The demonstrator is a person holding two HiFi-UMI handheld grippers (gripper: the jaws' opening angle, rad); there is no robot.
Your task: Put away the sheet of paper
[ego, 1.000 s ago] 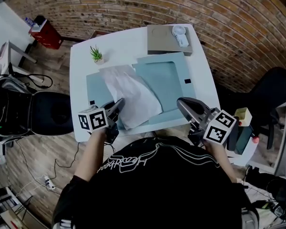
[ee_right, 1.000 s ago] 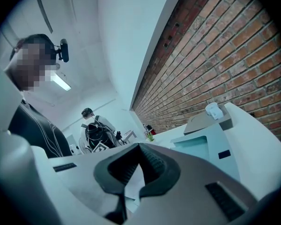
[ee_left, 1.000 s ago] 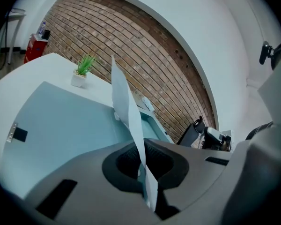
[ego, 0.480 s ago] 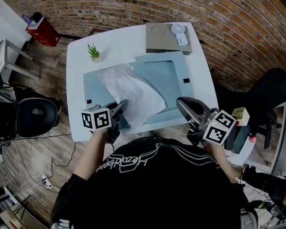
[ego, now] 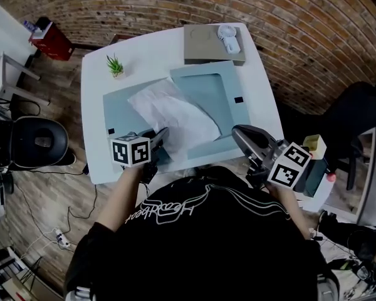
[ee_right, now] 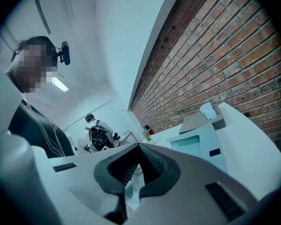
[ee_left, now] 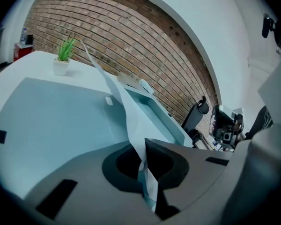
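Observation:
A white sheet of paper (ego: pixel 175 115) lies slanted across an open light-blue folder (ego: pixel 121 107) on the white table (ego: pixel 151 54). My left gripper (ego: pixel 156 138) is shut on the sheet's near corner, over the folder's left half. In the left gripper view the paper (ee_left: pixel 130 118) rises on edge from between the closed jaws of the left gripper (ee_left: pixel 147 189). My right gripper (ego: pixel 239 134) is at the near edge of the folder's right flap (ego: pixel 210 93). Its jaws meet on a thin pale edge, seemingly that flap (ee_right: pixel 196 143), in the view from the right gripper (ee_right: pixel 129 191).
A small potted plant (ego: pixel 114 66) stands at the table's far left. A grey box (ego: pixel 203 46) with a little white fan (ego: pixel 227 37) sits at the far edge. A black office chair (ego: pixel 37 140) is left of the table, a red bin (ego: pixel 48 39) beyond it, and a brick wall behind.
My left gripper has sunk a little toward the folder with the paper's corner still in it, and the sheet lies lower. The right gripper has kept still.

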